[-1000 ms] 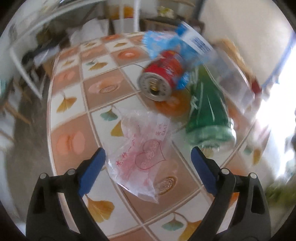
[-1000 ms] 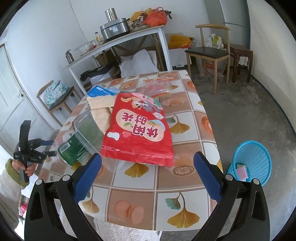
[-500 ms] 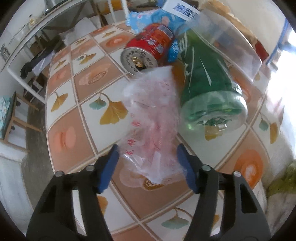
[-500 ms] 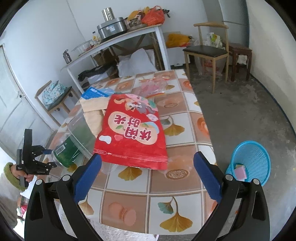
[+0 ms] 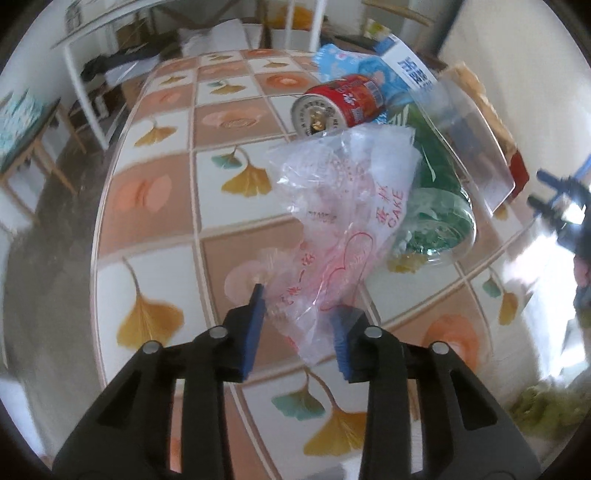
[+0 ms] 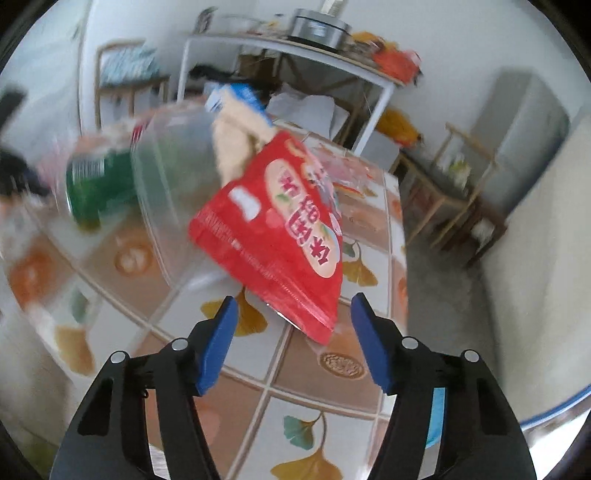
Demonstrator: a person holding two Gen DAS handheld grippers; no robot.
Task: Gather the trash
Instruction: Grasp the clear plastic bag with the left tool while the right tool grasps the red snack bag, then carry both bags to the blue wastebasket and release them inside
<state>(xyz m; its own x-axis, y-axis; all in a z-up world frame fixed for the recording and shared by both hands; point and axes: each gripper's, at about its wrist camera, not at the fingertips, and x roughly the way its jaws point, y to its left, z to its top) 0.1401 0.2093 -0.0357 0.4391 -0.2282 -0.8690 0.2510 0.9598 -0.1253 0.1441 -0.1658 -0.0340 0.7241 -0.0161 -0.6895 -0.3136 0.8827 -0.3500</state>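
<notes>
On the tiled bench [image 5: 155,229], trash waits

Left hand-held gripper [image 5: 297,326] has been closing around the clear plastic bag [image 5: 343,229]; right hand-held gripper [image 6: 293,343], also closing, still grips nothing near the red snack bag [image 6: 280,229].

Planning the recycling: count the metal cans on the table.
1: a red can lying on its side at the table's far end, behind the clear bag. Others may hide under the pile.

Domestic room, likely a home dining area. Landmark: table [image 5: 155,236] with ginkgo-leaf cloth. Beyond it, a white shelf table [image 6: 280,48] bearing a cooker [image 6: 319,24]; wooden chair [image 6: 461,184] to its right.
</notes>
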